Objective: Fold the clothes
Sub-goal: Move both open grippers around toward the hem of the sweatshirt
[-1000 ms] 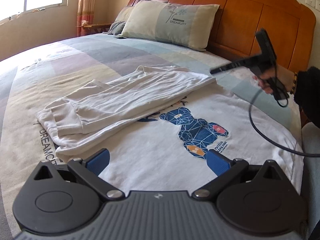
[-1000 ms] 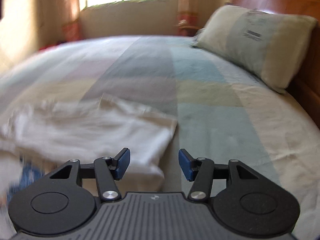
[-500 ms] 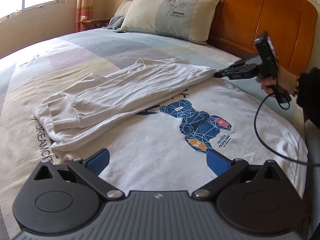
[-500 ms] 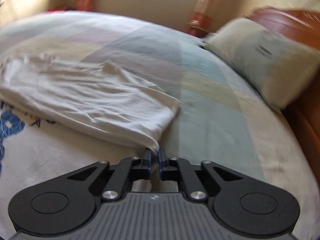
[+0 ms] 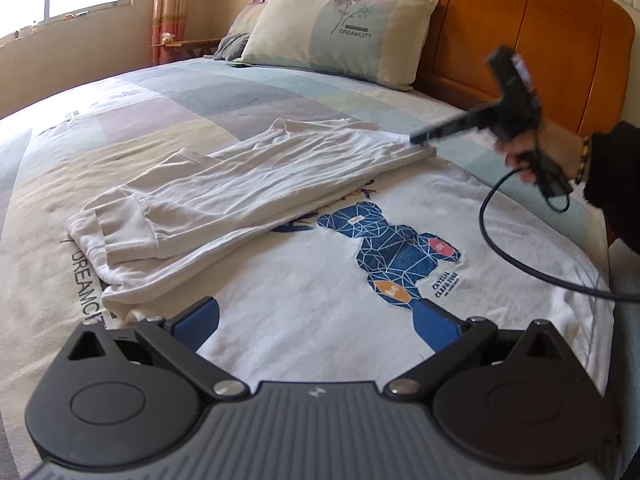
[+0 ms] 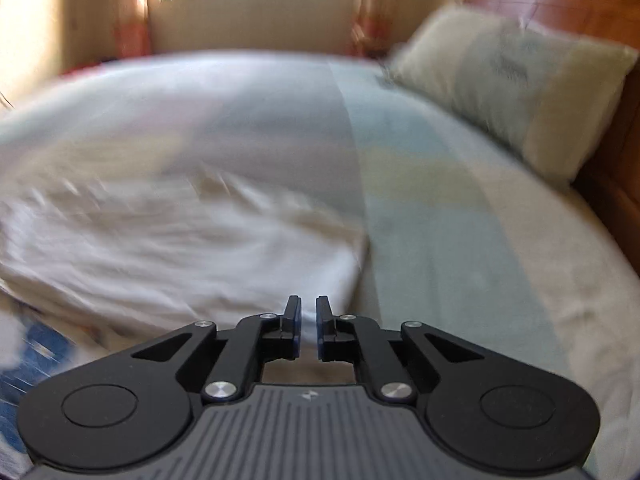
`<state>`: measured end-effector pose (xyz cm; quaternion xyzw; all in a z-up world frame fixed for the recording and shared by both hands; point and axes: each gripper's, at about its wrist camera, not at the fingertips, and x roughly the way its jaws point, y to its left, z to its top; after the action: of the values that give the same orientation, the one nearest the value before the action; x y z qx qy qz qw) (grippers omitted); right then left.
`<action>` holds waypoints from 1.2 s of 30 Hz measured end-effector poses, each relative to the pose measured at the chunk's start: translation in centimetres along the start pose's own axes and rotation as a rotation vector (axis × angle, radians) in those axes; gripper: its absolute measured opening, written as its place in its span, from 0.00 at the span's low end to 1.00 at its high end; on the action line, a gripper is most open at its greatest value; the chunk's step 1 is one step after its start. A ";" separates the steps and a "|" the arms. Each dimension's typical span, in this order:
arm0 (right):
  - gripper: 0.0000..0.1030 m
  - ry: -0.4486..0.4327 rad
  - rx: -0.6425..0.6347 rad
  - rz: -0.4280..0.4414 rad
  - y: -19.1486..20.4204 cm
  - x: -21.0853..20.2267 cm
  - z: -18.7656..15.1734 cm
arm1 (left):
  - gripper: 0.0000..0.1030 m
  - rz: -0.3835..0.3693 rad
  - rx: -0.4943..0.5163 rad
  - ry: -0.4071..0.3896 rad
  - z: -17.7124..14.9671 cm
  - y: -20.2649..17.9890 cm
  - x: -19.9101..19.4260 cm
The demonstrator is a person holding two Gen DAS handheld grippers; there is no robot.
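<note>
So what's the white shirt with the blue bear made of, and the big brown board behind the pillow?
The white shirt looks like soft knit cotton: matte, it creases and has ribbed cuffs. The bear seems printed on. The headboard looks like varnished wood: orange-brown with a shine and panel lines. I can't be sure of either.

Plenty of open quilt (image 5: 132,120) on the window side of the white shirt (image 5: 304,288); nothing sitting there; the strip between the shirt's folded edge and the pillow (image 5: 340,36) is bare too, so a gripper could slide along it. Headboard (image 5: 520,36) walls off the far end; the pillow leans on it. The black cable (image 5: 512,248) loops low over the shirt's near-right corner, right in the way.
</note>
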<state>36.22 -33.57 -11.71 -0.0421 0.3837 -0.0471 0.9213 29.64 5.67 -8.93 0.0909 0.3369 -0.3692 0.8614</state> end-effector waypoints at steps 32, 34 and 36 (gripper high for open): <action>0.60 -0.017 -0.062 0.099 6.9 0.1 3.4 | 0.99 0.001 -0.054 -0.040 0.1 1.4 -1.5; 0.65 -0.041 -0.073 0.136 7.4 -0.8 3.9 | 0.99 0.000 -0.062 -0.048 0.1 1.6 -1.6; 0.67 -0.030 -0.064 0.145 7.4 -1.0 3.5 | 0.99 0.004 -0.063 -0.047 0.0 1.6 -1.7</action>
<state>38.47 -25.94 -9.41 -0.0442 0.3731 0.0326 0.9262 29.95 7.77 -7.96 0.0560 0.3280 -0.3586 0.8722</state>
